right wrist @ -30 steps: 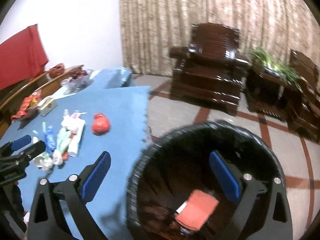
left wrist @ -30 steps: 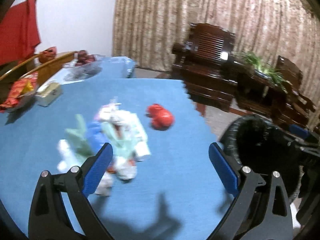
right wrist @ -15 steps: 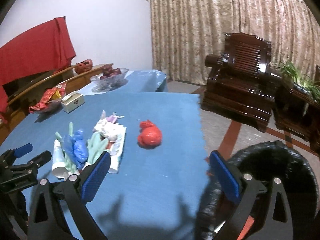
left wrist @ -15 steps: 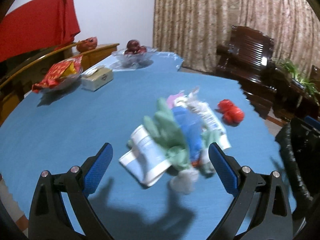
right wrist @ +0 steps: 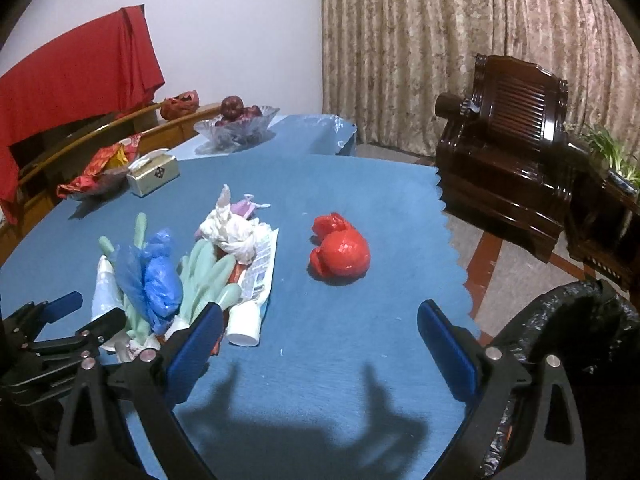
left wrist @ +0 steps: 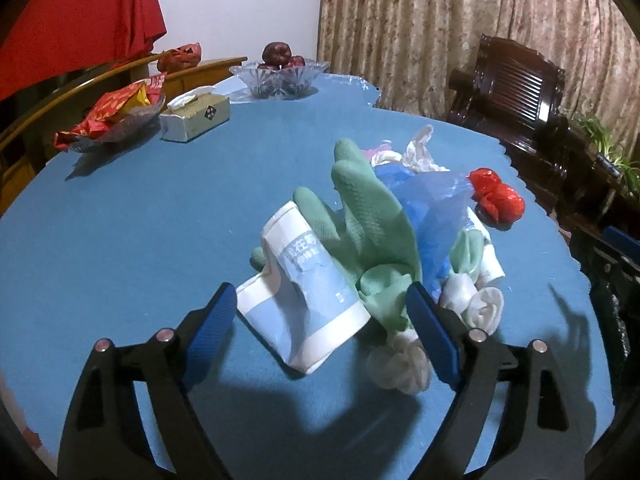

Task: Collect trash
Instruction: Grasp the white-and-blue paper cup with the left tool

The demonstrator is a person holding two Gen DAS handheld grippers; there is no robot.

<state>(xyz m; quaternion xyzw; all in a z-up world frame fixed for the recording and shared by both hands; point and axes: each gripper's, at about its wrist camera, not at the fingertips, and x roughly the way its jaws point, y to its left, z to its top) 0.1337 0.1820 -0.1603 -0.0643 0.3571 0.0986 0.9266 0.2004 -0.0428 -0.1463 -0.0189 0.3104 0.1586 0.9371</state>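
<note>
A trash pile lies on the blue tablecloth [left wrist: 120, 240]: a crumpled white-and-blue paper pack [left wrist: 304, 292], green rubber gloves [left wrist: 368, 216], a blue plastic bag [left wrist: 432, 216] and white tissue wads [left wrist: 484, 304]. My left gripper [left wrist: 320, 320] is low over the pile. Its jaws are closing with the paper pack between them, and the pads are not pressing on it. A red crumpled bag [right wrist: 340, 256] lies apart to the right. My right gripper [right wrist: 320, 344] is open above bare cloth in front of the red bag. The black-lined trash bin [right wrist: 560, 320] stands beside the table at the right.
At the back left of the table stand a tissue box [left wrist: 196, 118], a glass fruit bowl [left wrist: 280, 76] and a dish of red snack packets [left wrist: 112, 116]. A dark wooden armchair [right wrist: 508, 136] and a plant [right wrist: 608, 152] stand beyond the table's scalloped right edge.
Both grippers came down and closer over the table. The pile now sits between the left jaws, which stand narrower. In the right view the bin slid out to the lower right edge.
</note>
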